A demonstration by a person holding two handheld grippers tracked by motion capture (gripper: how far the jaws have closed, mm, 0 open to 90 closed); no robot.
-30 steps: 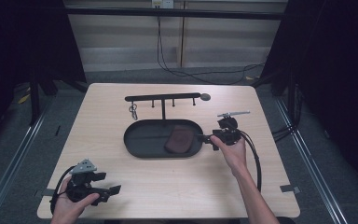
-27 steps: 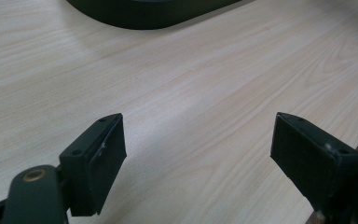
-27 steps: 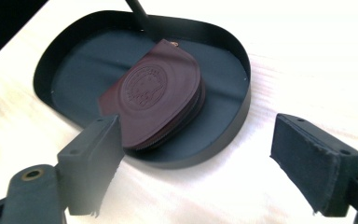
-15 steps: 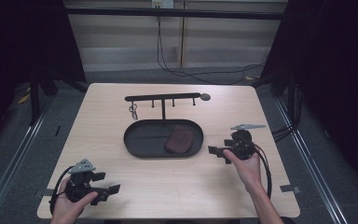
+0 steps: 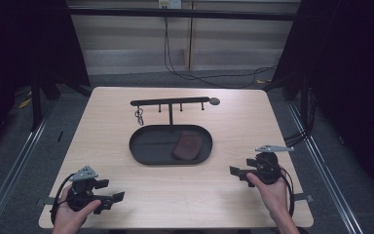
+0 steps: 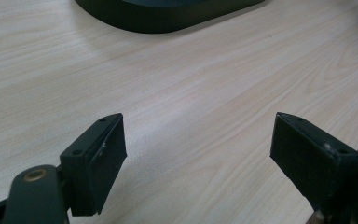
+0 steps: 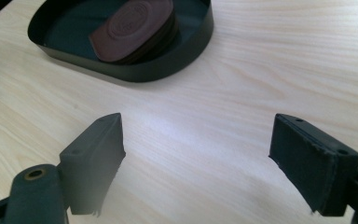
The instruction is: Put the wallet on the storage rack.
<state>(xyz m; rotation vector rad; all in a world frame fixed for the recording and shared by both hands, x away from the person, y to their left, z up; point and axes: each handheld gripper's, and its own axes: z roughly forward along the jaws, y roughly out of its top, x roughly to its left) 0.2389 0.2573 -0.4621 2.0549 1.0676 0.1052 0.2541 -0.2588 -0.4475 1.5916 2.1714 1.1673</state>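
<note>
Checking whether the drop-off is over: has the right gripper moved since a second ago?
Yes. The right gripper has pulled back from the black tray toward the table's near edge, jaws open and empty. The brown pouch lies in the tray.

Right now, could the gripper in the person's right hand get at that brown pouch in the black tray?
Probably yes. The right gripper is open and empty, and bare table lies between it and the tray. The brown pouch lies uncovered in the tray, so only the low rim needs clearing.

Bare pale wooden counter (image 5: 185, 195) lies open between both grippers and the black oval metal tray (image 5: 141, 151). Behind the tray, a black T-shaped hook rack (image 5: 170, 103) blocks the way.
</note>
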